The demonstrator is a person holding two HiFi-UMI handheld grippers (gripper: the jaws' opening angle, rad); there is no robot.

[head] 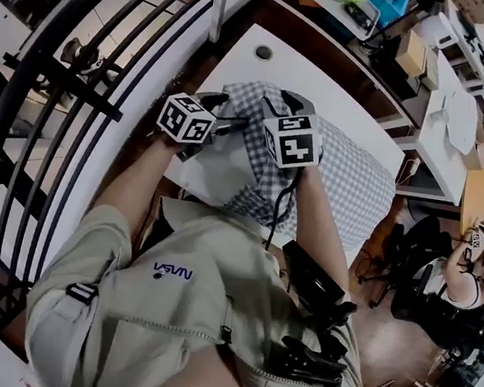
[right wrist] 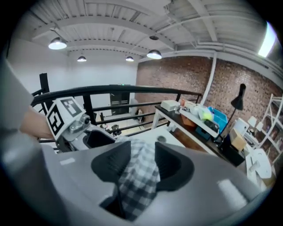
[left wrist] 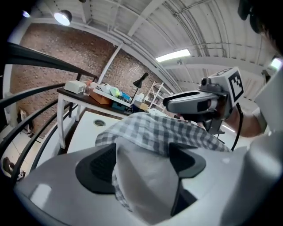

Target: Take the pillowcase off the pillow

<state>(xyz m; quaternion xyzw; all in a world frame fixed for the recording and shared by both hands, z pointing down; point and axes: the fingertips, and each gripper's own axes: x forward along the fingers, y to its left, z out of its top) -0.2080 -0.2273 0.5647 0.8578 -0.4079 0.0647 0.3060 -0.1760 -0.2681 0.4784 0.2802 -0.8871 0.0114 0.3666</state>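
Two soft items make up the load: a white pillow point(left wrist: 148, 181) and the checked pillowcase point(head: 350, 180) over it, both lying on the white worktop point(head: 246, 60) directly in front of the person. The left claw point(left wrist: 143, 159) stands spread wide, with the pillow's bare white corner bulging into the gap and the checked hem just behind it; no firm pinch is evident. The right claw point(right wrist: 141, 161) is likewise parted, with a fold of checked cloth draped loosely through it. Assessment: the case is light, thin and limp, liable to bunch and to slip from a shallow bite. The pillow is bulky and squashy and will likely drag along with the cloth. Recommended holds: the exposed pillow corner in one claw, the open hem of the case in the other.
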